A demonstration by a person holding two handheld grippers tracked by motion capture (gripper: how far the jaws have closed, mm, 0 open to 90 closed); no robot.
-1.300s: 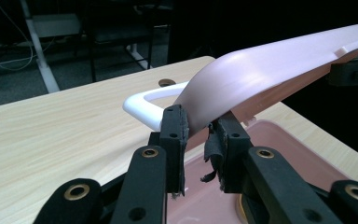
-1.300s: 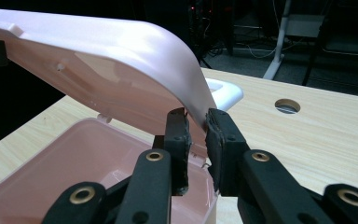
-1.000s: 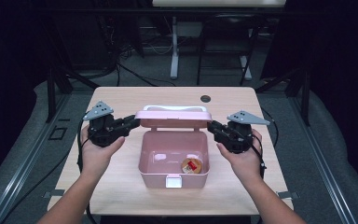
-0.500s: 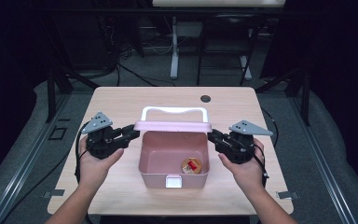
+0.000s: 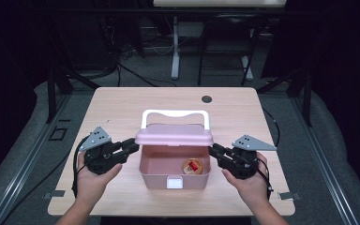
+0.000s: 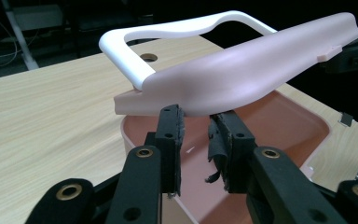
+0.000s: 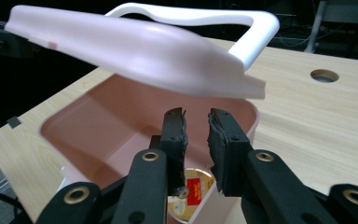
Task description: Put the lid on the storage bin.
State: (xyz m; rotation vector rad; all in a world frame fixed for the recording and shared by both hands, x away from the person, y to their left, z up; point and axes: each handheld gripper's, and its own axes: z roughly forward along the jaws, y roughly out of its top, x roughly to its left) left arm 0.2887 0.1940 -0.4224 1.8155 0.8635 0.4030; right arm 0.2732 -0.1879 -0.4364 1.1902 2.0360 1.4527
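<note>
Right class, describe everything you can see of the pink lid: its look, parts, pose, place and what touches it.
The pink lid looks like smooth matte plastic, gently domed, with a white loop handle on it. It is tilted partly open over the back of the open pink box. The left gripper and right gripper sit at its two ends, jaws slightly apart; whether they touch it cannot be told.

- The pink lid (image 5: 174,135) hangs tilted over the rear of the pink box (image 5: 154,177), blocking entry there from above.
- The box's front half lies open from above.
- A small round container (image 5: 192,166) occupies the box's front right corner.
- Bare table (image 5: 122,105) surrounds the box; a white handle (image 5: 175,114) rises behind the lid.
</note>
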